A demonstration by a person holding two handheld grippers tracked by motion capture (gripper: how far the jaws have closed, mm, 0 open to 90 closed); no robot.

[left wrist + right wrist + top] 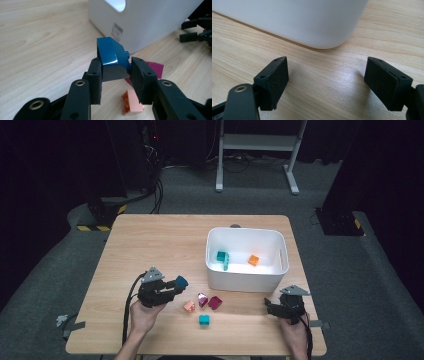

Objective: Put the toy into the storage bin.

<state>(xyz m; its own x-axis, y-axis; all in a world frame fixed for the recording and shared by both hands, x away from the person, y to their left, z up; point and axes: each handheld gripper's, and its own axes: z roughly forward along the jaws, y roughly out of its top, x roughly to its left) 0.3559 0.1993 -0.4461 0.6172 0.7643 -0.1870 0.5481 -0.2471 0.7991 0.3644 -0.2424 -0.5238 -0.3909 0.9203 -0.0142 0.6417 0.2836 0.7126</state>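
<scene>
My left gripper (pixel 176 284) is shut on a dark blue sloped brick (pixel 111 53), held above the wooden table (pixel 150 245) left of the white bin (pixel 247 280). In the high view the blue brick (pixel 181 281) shows at the jaw tips. In the left gripper view my left gripper (pixel 116 75) clamps the brick between both pads. My right gripper (pixel 268 306) rests low near the table's front right, jaws wide apart with nothing between them. In the right gripper view my right gripper (pixel 327 80) faces the bin's rounded corner (pixel 312 22).
Loose bricks lie in front of the bin: a peach one (pixel 189 306), two magenta ones (pixel 202 299) (pixel 215 302) and a teal one (pixel 204 320). Inside the bin sit a teal piece (pixel 223 258) and an orange brick (pixel 253 260). A desk frame (pixel 260 150) stands behind.
</scene>
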